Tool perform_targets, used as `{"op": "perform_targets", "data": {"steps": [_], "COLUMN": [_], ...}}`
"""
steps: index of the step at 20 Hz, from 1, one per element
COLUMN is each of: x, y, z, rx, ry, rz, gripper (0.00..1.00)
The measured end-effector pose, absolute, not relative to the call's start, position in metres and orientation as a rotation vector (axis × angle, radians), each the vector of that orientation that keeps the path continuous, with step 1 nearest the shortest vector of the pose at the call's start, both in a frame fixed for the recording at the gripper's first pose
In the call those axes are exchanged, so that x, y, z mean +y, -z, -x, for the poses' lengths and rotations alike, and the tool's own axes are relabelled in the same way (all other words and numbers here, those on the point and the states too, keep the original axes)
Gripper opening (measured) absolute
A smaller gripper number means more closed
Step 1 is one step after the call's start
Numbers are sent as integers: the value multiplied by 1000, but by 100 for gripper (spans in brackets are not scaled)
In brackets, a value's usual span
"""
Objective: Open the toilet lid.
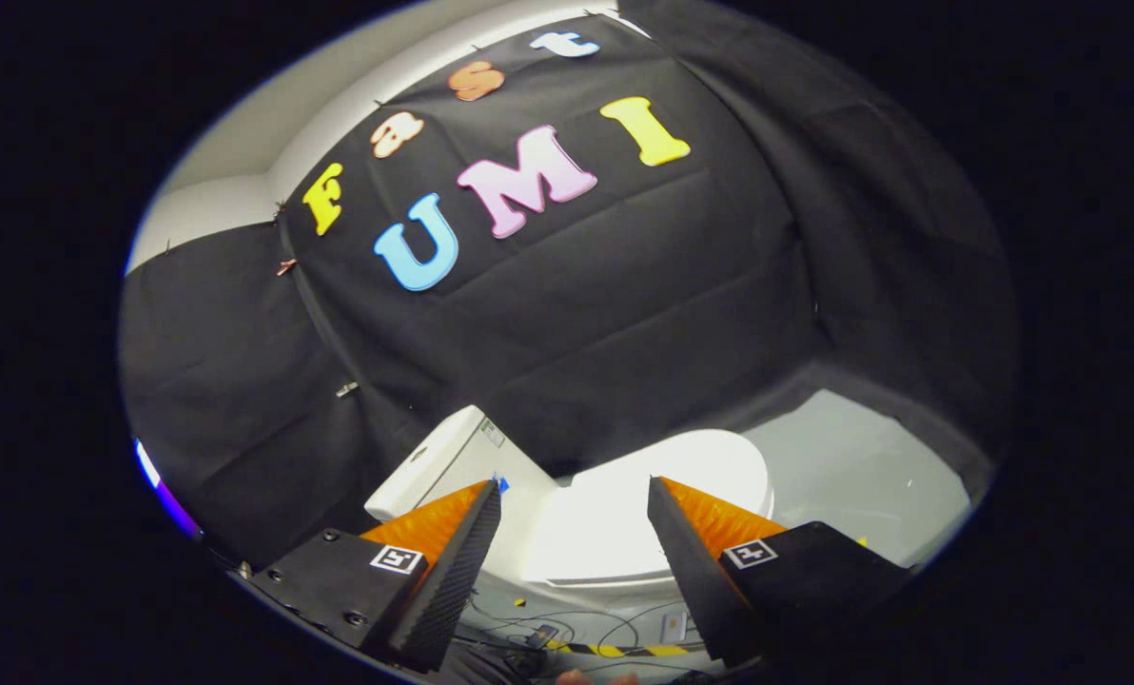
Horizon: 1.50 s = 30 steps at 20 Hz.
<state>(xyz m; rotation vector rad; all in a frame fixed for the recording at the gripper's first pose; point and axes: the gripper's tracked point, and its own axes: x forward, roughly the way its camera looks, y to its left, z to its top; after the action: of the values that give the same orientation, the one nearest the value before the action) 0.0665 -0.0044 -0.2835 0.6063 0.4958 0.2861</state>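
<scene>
A white toilet stands ahead of the gripper, seen tilted. Its lid (624, 514) lies flat and closed over the bowl, showing in the gap between the fingers and just beyond them. The white cistern (453, 461) rises behind the tip of one finger. My gripper (575, 485) is open, its two fingers spread wide and apart from the lid, with nothing held between them.
Black cloth covers the booth walls behind and beside the toilet. Pale grey floor (862, 476) lies beside the bowl. Loose cables (567, 633) and a yellow-black striped tape (615, 651) run along the floor below the fingers.
</scene>
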Motion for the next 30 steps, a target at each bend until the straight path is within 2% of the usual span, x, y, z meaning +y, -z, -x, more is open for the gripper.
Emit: {"op": "perform_targets", "data": {"steps": [6,15,18,25,26,27,28,30], "x": [-27,-43,-39,-34,-34,-29,-22,-21], "y": [396,532,568,602,599,599,599,615], "z": [-54,-38,-40,-66,-71,-75,-79,-84], "rx": [744,981,1033,996,982,978,977,1002], "ry": [-227,-144,-123,-127,-133,-150,-168,-145], "rz": [-746,-889,-943,-1062,-1076,-1087,-1088,-1049], "gripper": [99,99,98,95,93,85,85,67]}}
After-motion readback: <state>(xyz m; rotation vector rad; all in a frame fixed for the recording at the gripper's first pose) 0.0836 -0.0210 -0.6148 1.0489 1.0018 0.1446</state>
